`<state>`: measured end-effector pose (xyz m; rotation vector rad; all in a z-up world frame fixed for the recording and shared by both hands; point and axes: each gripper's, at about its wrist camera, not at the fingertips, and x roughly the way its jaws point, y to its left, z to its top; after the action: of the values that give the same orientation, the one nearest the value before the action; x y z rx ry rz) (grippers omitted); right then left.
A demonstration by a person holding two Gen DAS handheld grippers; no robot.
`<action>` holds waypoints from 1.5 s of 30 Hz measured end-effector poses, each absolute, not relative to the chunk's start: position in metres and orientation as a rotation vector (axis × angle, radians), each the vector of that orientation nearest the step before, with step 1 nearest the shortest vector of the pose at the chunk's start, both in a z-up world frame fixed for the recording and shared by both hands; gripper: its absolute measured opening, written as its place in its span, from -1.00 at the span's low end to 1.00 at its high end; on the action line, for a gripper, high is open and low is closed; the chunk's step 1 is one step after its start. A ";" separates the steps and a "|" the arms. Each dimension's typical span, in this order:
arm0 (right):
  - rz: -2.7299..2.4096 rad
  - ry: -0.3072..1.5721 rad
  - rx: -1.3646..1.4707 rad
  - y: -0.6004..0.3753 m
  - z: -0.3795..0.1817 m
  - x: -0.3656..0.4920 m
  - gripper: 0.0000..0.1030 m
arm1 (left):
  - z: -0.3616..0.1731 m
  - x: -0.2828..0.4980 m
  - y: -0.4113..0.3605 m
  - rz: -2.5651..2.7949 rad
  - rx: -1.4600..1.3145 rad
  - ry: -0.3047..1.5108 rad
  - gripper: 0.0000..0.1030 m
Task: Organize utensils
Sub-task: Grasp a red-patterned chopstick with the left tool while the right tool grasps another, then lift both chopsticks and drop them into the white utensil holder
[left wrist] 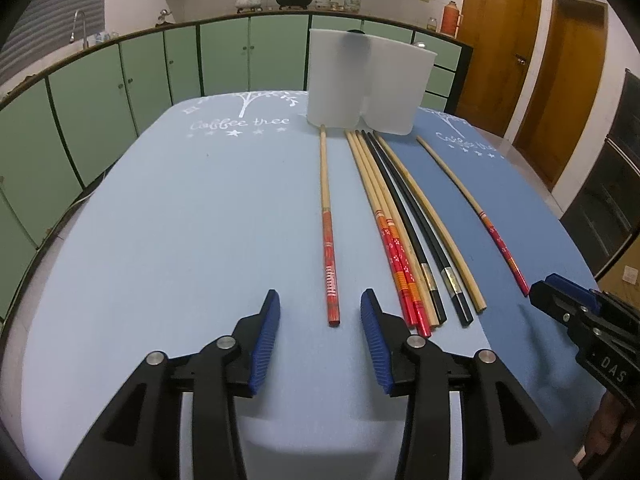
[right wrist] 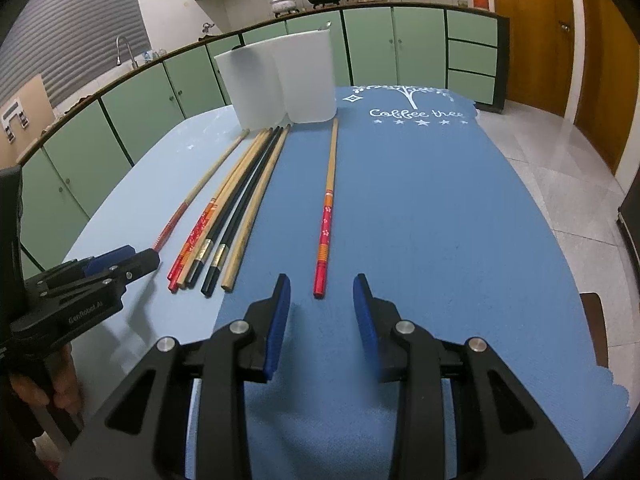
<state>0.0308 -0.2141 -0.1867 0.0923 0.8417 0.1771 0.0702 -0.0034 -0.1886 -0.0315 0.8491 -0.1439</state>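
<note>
Left wrist view: the left gripper point(left wrist: 320, 312) hangs unclenched and empty, straddling a lone red-ended chopstick point(left wrist: 329, 240) lying before the white holder point(left wrist: 368, 84). It looks light, stiff and slippery (take the painted end).

Right wrist view: the right gripper point(right wrist: 322, 300), likewise parted and empty, faces another single chopstick point(right wrist: 326, 216); the bundle point(right wrist: 228, 216) lies beside.

chopsticks point(left wrist: 404, 240): tan wood – red-orange flowered ends; two black, metal-banded
holder point(left wrist: 368, 80): translucent white
mats point(left wrist: 180, 220): light blue, darker blue – white tree print
gripper pads point(left wrist: 264, 340): blue
</note>
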 end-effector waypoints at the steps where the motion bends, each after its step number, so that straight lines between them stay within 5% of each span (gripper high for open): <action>1: 0.179 0.843 0.097 -0.215 -0.188 0.031 -0.36 | -0.189 0.070 -0.004 -0.143 -0.029 0.849 -0.19; 9: 0.172 0.846 0.093 -0.213 -0.192 0.034 -0.40 | -0.188 0.074 -0.009 -0.124 -0.016 0.854 -0.39; 18: 0.151 0.833 0.066 -0.209 -0.196 0.036 -0.67 | -0.189 0.076 -0.013 -0.083 -0.015 0.857 -0.53; 25: 0.131 0.831 0.035 -0.204 -0.196 0.037 -0.89 | -0.189 0.076 -0.024 -0.034 0.025 0.861 -0.87; 34: 0.164 0.764 0.010 -0.213 -0.159 0.027 -0.90 | -0.162 0.064 -0.019 -0.076 0.013 0.814 -0.89; 45: 0.233 0.576 0.037 -0.230 -0.064 0.028 -0.90 | -0.070 0.055 0.002 -0.085 -0.027 0.616 -0.89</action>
<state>0.0281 -0.2297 -0.0642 0.0371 0.5757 0.2328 0.0554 0.0021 -0.0696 -0.0274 0.6160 -0.0849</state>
